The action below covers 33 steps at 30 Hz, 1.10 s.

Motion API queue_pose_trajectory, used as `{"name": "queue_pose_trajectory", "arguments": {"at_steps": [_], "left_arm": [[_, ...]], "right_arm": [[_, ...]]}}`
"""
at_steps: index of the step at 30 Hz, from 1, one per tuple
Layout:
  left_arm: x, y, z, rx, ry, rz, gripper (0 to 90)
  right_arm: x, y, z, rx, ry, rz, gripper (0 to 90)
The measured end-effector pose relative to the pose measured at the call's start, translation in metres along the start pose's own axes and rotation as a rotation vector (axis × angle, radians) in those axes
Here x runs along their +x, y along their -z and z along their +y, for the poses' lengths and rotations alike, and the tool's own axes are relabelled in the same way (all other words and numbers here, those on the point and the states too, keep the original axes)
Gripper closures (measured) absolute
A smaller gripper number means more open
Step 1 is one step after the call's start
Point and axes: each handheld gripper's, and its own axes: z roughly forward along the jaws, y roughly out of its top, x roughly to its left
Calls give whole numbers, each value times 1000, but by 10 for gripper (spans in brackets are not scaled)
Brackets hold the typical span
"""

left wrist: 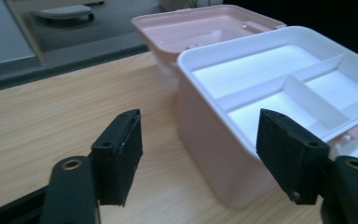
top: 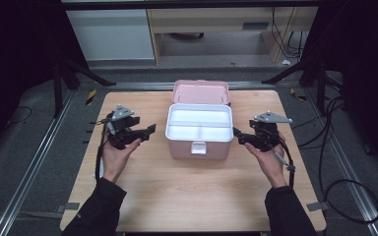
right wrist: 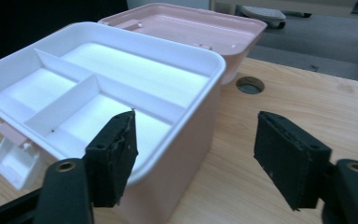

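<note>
A pink box (top: 216, 149) stands at the table's middle with its lid (top: 200, 92) swung open to the back. A white divided tray (top: 199, 123) sits in its top, with nothing in its compartments. My left gripper (top: 146, 132) is open just left of the box, jaws pointing at its side wall (left wrist: 214, 154). My right gripper (top: 238, 135) is open just right of the box, facing the other wall (right wrist: 186, 158). In both gripper views the jaws stand wide apart with nothing between them, and the tray rim (left wrist: 261, 70) (right wrist: 135, 70) lies just beyond.
The wooden table (top: 192, 196) is bare around the box, with a round hole (right wrist: 250, 84) near the lid (right wrist: 196, 32). A white latch (top: 198, 147) hangs on the box's front. Black frame legs and cables (top: 325, 147) lie off the table's edges.
</note>
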Motion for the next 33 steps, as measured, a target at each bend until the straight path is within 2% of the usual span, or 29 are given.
{"name": "queue_pose_trajectory", "arguments": {"at_steps": [1,3,4,5,6,8,10,11,13,14,15,16,20,28,30,32,33], "left_arm": [[-5,-17,2,30,-4,-17,340],[-9,-32,2,53,-14,-44,357],[-9,-32,2,53,-14,-44,358],[-14,-44,0,65,-33,-58,358],[-14,-44,0,65,-33,-58,360],[-19,-57,-3,83,-62,-68,376],[-19,-60,-4,88,-66,-66,381],[-19,-64,-7,105,-63,-70,382],[-18,-65,-8,113,-61,-74,390],[-18,-66,-9,122,-63,-70,411],[-17,-66,-10,121,-61,-77,411],[-16,-64,-12,110,-44,-101,444],[-15,-61,-13,106,-31,-117,477],[-20,-48,-20,125,-61,-92,443],[-19,-43,-23,125,-58,-91,450],[-19,-37,-27,159,-80,-69,455],[-20,-35,-30,162,-75,-69,467]], "right_arm": [[1,-5,0,11,-3,9,347],[2,-15,-2,39,7,6,370],[2,-15,-2,39,7,6,370],[4,-21,-5,58,19,2,397],[4,-21,-5,58,19,2,397],[5,-26,-7,67,17,25,440],[6,-29,-7,73,12,37,474],[6,-30,-7,74,12,38,483],[6,-31,-7,73,10,38,502],[6,-33,-7,74,-9,56,543],[6,-33,-7,74,-9,56,543],[8,-35,-7,82,-6,48,540],[8,-36,-7,85,-15,48,548],[17,-34,-7,100,10,51,569],[22,-32,-8,105,20,52,569],[31,-30,-9,117,37,55,569],[34,-29,-9,120,44,62,569]]}}
